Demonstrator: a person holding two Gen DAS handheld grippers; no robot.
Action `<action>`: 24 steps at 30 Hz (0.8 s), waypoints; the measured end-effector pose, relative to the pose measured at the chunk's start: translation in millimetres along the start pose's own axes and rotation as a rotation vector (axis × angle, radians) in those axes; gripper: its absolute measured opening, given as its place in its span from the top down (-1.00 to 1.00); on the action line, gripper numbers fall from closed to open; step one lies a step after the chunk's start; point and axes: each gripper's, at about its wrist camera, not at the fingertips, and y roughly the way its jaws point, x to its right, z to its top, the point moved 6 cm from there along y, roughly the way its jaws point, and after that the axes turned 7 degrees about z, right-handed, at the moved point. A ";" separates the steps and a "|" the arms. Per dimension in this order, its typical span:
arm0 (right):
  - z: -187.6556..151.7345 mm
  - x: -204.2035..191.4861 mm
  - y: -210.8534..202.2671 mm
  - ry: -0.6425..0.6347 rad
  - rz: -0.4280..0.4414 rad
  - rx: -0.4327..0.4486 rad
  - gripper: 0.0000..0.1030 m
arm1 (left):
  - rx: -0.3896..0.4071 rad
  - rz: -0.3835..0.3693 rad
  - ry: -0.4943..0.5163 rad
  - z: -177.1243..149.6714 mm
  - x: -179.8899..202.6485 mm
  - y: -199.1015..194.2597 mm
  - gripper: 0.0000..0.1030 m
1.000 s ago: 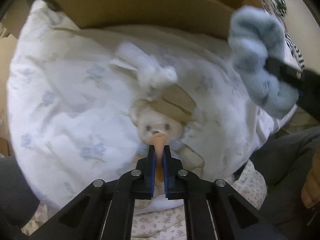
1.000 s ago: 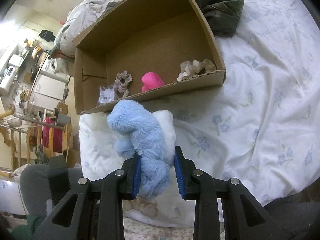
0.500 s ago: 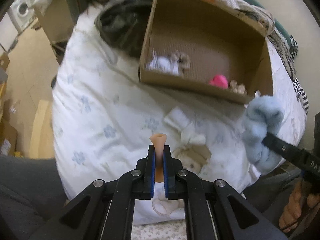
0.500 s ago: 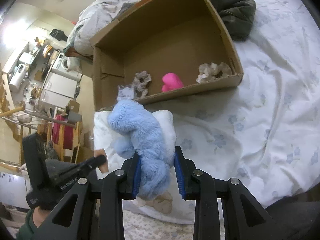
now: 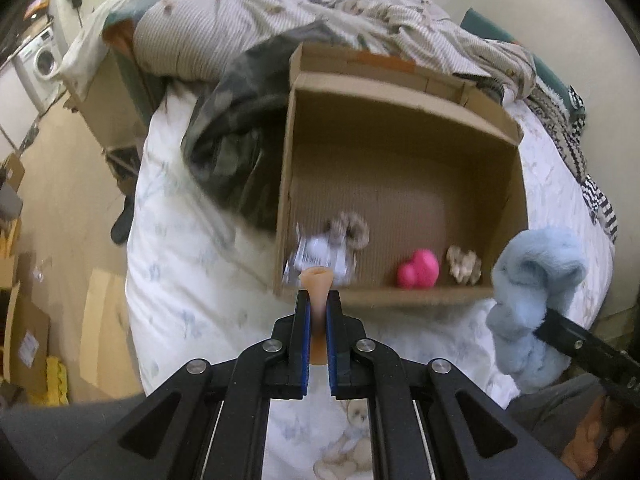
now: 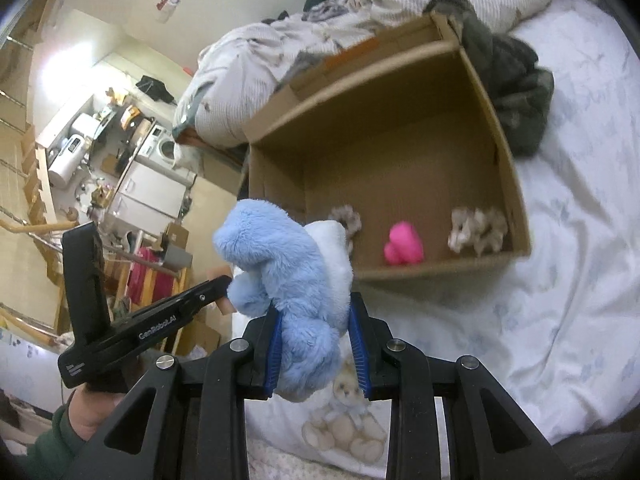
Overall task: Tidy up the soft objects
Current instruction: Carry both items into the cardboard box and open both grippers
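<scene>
Plush and light, the blue toy (image 6: 292,300) is judged to squash and sag readily, so it is best pinched across its thick middle, as it is now by the right gripper (image 6: 316,354), closed partway onto it just short of the box (image 6: 516,196). A small peach piece (image 5: 317,280), seemingly rubbery, is clamped in the nearly closed left gripper (image 5: 318,344) before the box's near wall, above the bed (image 5: 180,280).

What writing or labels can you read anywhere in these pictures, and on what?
"GenRobot.AI": white lettering along the black handheld left gripper, read from the right wrist view; the first letters are uncertain.
White logo mark at that gripper's rear end: not readable as text.
Crumpled white printed packet in the brown cardboard box: too blurred.
</scene>
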 end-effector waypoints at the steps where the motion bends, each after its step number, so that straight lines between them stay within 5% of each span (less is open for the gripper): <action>1: 6.9 -0.7 -3.1 0.004 0.006 0.011 0.39 | 0.005 -0.005 0.004 6.8 1.5 -0.2 0.88; 12: 67.7 24.5 -9.3 0.024 -0.024 0.089 0.39 | 0.060 -0.038 0.099 58.6 33.8 19.6 0.87; 24: 58.2 58.2 30.3 0.006 -0.151 0.031 0.39 | 0.009 -0.027 0.127 40.1 43.7 77.3 0.87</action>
